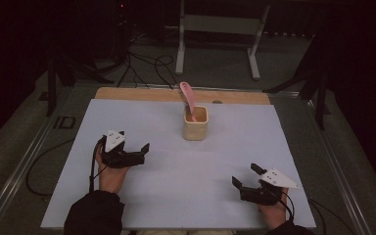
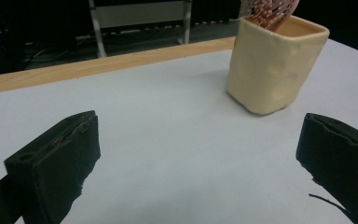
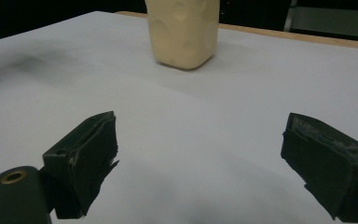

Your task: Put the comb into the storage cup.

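The cream square cup [image 1: 196, 124] stands upright on the white table sheet [image 1: 176, 196], a little behind the middle of it and near the wooden strip [image 1: 142, 94] at the far edge. Inside the cup a pink spatula [image 1: 188, 98] leans toward the back left, and its wide end sticks out above the rim. The left gripper [image 1: 138, 147] rests low over the sheet on the left side, in front and to the left of the cup, well apart from it. Its jaws are spread wide with nothing between them; in the left gripper view the cup [image 2: 274, 65] is seen beyond the jaws, to the right. The right gripper [image 1: 245, 175] is at the front right part of the sheet, farther from the cup. Its jaws are also spread and empty, and the right gripper view shows the cup [image 3: 183, 32] far ahead.
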Tool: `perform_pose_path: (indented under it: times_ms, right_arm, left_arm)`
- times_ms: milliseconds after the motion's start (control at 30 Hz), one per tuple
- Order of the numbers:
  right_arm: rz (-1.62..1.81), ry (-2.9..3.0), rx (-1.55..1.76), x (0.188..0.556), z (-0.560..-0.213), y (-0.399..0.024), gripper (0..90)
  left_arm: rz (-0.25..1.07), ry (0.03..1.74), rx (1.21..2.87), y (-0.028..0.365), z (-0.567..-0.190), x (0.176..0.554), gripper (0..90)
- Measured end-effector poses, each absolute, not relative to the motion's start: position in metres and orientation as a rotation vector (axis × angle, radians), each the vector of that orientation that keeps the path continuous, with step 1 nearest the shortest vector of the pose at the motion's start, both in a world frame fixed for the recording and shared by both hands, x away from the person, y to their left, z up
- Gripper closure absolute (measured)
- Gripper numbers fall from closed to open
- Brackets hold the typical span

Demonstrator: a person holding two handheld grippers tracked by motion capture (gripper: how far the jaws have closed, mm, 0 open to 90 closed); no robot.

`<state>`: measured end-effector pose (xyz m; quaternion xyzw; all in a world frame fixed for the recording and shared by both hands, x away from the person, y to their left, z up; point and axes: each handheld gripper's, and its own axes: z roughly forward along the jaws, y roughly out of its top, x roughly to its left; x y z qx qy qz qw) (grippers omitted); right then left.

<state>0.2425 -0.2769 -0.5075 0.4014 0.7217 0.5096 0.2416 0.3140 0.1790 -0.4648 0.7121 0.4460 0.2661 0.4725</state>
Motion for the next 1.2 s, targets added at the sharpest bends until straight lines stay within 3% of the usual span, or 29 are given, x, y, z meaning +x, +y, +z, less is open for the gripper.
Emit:
perform_pose_path:
  times_ms: [1200]
  right_arm:
    - [1.422,1.959,1.084,0.242,-0.502,-0.282,10.2]
  left_arm:
    - [0.652,1.039,1.753,0.231,-0.494,0.251,0.1]
